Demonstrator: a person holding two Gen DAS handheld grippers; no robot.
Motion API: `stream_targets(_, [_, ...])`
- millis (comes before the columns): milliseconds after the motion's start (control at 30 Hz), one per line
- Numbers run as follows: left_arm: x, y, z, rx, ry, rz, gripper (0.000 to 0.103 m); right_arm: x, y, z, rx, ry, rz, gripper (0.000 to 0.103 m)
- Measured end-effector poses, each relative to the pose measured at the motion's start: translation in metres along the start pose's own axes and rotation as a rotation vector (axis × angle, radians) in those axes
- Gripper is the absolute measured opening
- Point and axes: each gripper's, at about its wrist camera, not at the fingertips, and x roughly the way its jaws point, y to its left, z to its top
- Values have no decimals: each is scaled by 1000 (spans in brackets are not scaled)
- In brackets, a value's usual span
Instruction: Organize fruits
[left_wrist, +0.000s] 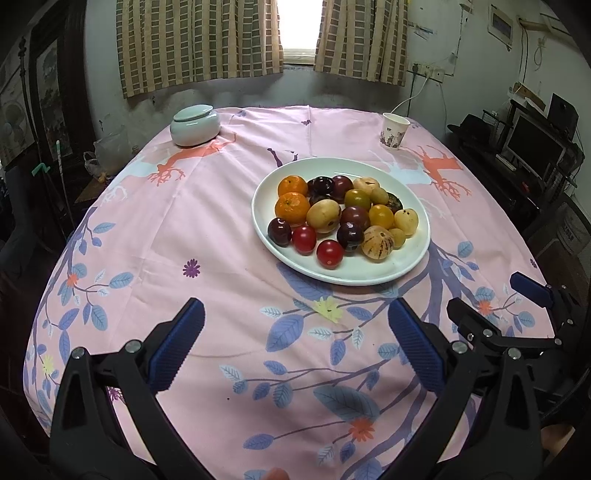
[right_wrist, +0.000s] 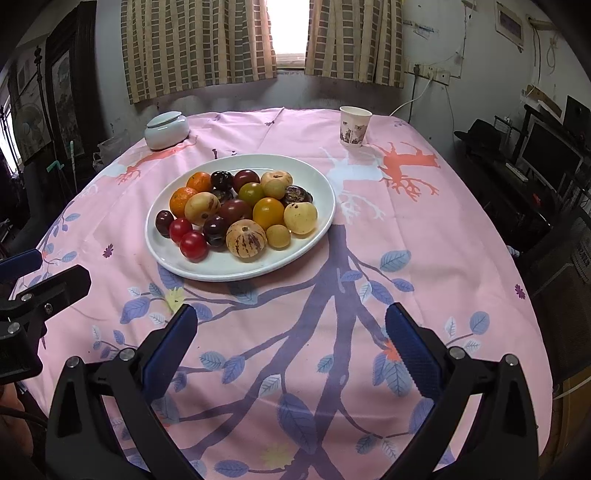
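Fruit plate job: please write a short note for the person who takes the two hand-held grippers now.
Left hand-held gripper: open, empty, above the tablecloth.
Right hand-held gripper: open, empty, also short of the plate.
All fruit is mixed on the white plate: oranges, red tomatoes, dark plums, striped melon.
Done: no sorting visible.
Left: all sorting. Lidded jar and paper cup stand behind.

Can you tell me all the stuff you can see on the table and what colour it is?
plate: 1, white, middle of the table, holding all the fruit
oranges: 2, orange, far left of the plate
red tomatoes: 2, red, near left edge of the plate
striped fruit: 1, cream with purple stripes, front of the plate
lidded jar: 1, pale green, far left corner
paper cup: 1, white with a print, far right
tablecloth: 1, pink with leaves
left hand-held gripper: 1, black and blue, open
right hand-held gripper: 1, black and blue, open
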Motion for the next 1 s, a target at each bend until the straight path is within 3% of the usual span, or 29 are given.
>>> stream_targets(1000, [3, 2, -2, 15, 14, 7, 101, 0, 7, -3, -3, 1, 3, 102])
